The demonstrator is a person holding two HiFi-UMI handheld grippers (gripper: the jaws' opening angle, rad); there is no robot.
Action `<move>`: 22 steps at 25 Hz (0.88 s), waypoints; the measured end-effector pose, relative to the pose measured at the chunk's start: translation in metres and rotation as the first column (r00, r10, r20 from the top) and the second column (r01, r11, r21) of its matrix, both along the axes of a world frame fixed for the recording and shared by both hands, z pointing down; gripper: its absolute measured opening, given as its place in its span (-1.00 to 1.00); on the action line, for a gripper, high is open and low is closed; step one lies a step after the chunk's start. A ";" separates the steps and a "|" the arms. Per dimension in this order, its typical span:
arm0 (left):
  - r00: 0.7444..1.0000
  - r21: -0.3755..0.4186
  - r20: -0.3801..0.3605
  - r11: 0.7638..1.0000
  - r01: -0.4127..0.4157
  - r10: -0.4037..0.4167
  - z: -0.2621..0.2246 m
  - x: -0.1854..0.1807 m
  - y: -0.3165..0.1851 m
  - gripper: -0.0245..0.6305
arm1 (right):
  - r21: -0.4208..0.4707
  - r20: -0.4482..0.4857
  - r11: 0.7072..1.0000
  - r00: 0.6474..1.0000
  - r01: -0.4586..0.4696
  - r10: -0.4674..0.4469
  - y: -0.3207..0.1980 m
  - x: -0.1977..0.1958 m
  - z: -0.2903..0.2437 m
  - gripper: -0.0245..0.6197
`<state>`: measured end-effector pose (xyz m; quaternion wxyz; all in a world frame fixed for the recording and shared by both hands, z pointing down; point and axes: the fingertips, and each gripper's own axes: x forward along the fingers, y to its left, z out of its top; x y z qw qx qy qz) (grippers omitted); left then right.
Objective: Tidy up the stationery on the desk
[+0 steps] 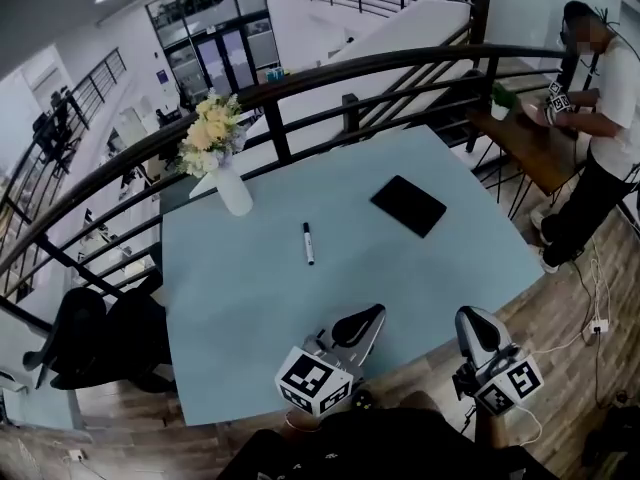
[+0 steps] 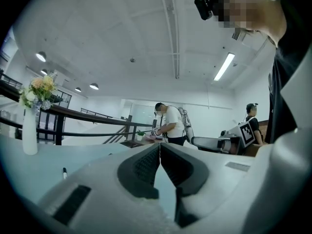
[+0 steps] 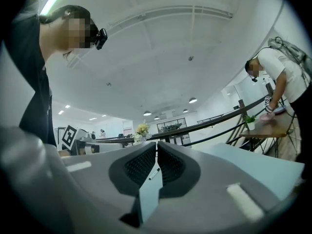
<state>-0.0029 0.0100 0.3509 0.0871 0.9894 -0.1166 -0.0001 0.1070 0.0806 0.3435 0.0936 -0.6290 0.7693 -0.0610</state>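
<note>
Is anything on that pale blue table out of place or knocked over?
Nothing is spilled or toppled. A dark marker pen lies loose in the middle, and a flat black rectangular pad sits askew to the edges of the pale blue table. The white vase of yellow flowers stands upright.

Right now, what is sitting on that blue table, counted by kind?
Pen: 1
Black pad: 1
Vase of flowers: 1
Total: 3
</note>
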 end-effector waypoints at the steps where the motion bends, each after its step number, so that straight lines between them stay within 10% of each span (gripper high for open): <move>1: 1.000 -0.007 0.006 1.000 0.010 -0.010 0.003 -0.001 -0.004 -0.92 | 0.003 -0.003 1.000 1.000 0.002 -0.002 -0.005 0.002 0.000 -0.92; 22: 0.944 -0.010 0.085 0.947 0.321 -0.319 0.015 0.110 -0.112 -0.89 | -0.016 -0.102 0.983 0.977 0.185 -0.186 -0.160 0.159 0.008 -0.91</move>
